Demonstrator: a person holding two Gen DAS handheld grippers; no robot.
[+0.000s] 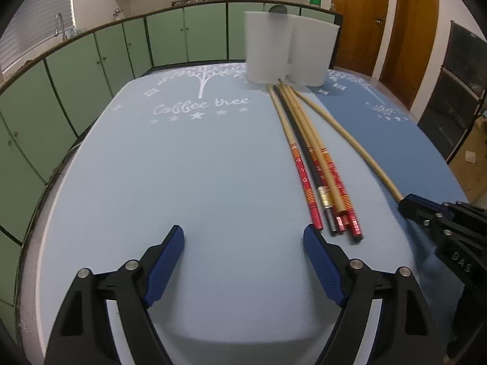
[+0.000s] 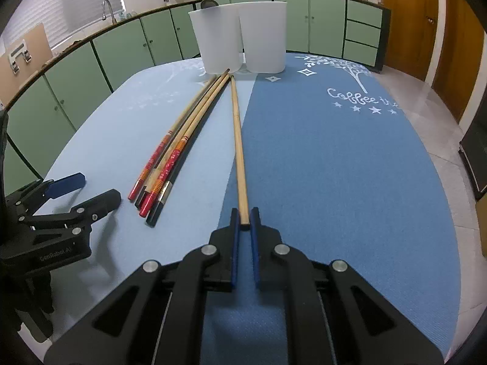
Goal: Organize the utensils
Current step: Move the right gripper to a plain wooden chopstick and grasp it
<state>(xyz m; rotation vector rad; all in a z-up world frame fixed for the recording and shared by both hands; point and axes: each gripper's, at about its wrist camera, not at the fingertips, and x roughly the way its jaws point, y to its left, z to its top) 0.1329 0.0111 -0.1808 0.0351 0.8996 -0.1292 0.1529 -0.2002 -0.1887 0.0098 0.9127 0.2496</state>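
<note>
A bundle of chopsticks with red and black ends (image 1: 316, 164) (image 2: 170, 152) lies on the light blue mat, pointing toward two white plastic holders (image 1: 286, 51) (image 2: 240, 36) at the far side. A plain bamboo chopstick (image 2: 239, 140) (image 1: 350, 140) lies apart to the right of the bundle. My right gripper (image 2: 245, 217) is shut on its near end; it shows in the left wrist view (image 1: 408, 203). My left gripper (image 1: 243, 237) is open and empty, just left of the bundle's near ends, and shows in the right wrist view (image 2: 91, 188).
A light blue mat (image 1: 182, 167) and a darker blue mat (image 2: 334, 167) cover the table. A dark round utensil head (image 2: 208, 3) sticks out of the left holder. Green cabinets (image 1: 91, 60) run behind the table; wooden doors (image 1: 362, 15) stand at right.
</note>
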